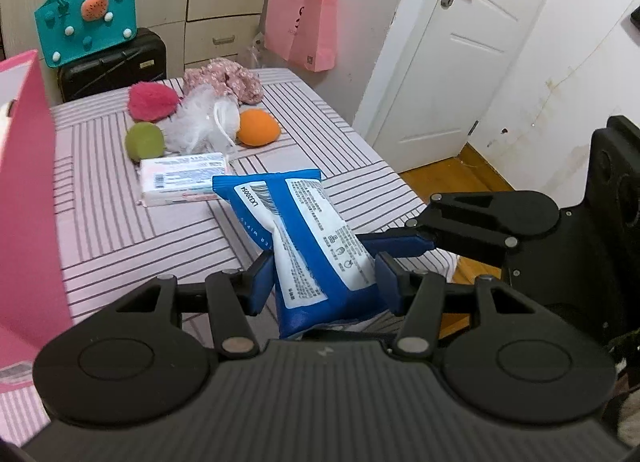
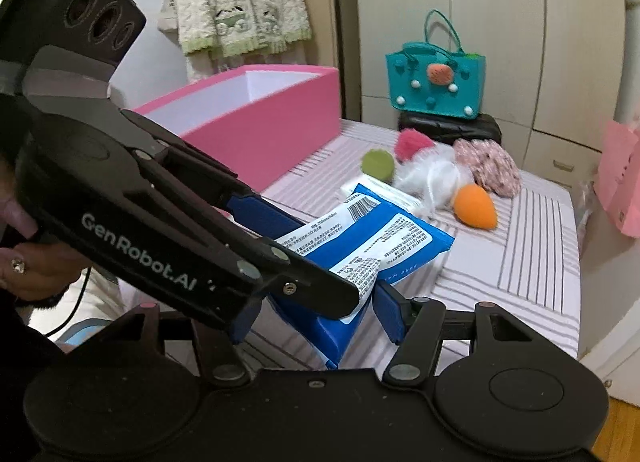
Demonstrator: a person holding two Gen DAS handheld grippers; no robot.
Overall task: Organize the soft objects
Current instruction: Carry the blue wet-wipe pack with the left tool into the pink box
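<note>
Looking along our left gripper (image 1: 322, 282), we pinch the blue wipes pack (image 1: 304, 238) above the striped table (image 1: 120, 222), ready for the pink box (image 1: 28, 198). Our right gripper (image 2: 316, 314) clasps its other end, sharing the floppy weight.

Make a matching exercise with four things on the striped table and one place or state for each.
Things:
1. blue wet-wipes pack
2. orange egg-shaped sponge
3. green round sponge
4. white flat tissue pack

Places or states:
A. flat on the cloth, just behind the blue pack
B. squeezed between claw fingers, lifted
C. right of the white mesh puff
D. left of the white mesh puff

Pairs: 1-B, 2-C, 3-D, 4-A
</note>
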